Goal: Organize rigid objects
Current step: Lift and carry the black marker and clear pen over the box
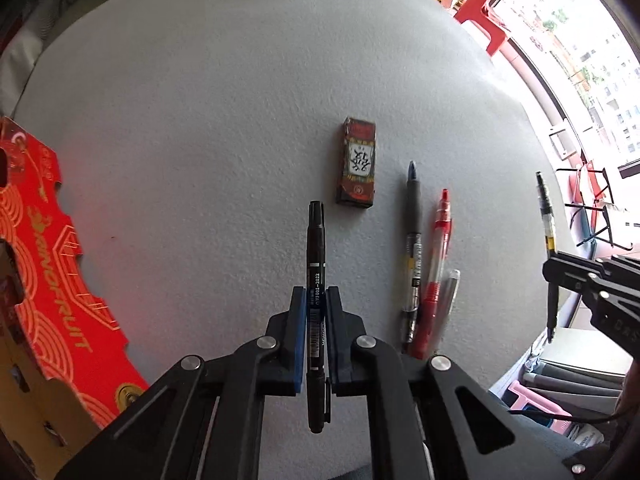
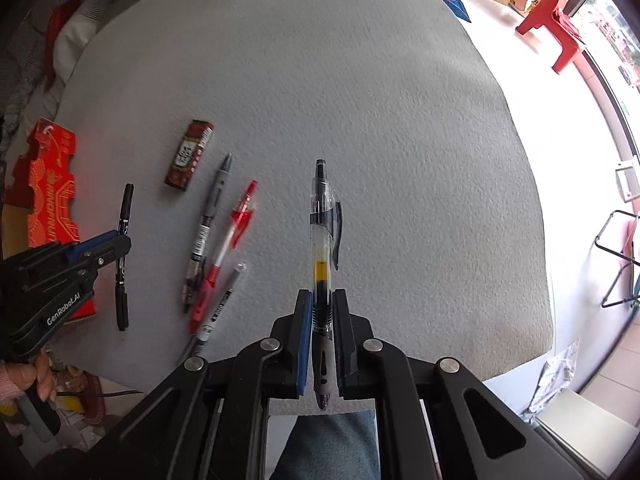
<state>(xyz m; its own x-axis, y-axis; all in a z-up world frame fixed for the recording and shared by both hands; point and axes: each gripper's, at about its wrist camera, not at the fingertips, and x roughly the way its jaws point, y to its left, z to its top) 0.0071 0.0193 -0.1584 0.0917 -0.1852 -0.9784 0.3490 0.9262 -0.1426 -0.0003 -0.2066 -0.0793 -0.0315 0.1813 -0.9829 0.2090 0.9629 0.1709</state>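
Observation:
My left gripper (image 1: 316, 292) is shut on a black marker (image 1: 315, 240), held by its middle above the grey felt table (image 1: 200, 100), tip pointing away. My right gripper (image 2: 322, 294) is shut on a clear gel pen (image 2: 320, 216) with a black clip, gripped near its rubber grip. In the left wrist view the right gripper (image 1: 560, 276) and its pen (image 1: 545, 208) hang at the right edge. In the right wrist view the left gripper (image 2: 120, 242) with the marker (image 2: 127, 208) is at the left.
On the felt lie a small dark red box (image 1: 359, 160), a grey pen (image 1: 414, 216), a red pen (image 1: 440, 240) and a clear pen (image 1: 450, 292), side by side. A red cardboard box (image 1: 48, 248) stands at the left edge. A red chair (image 2: 556, 16) is beyond the table.

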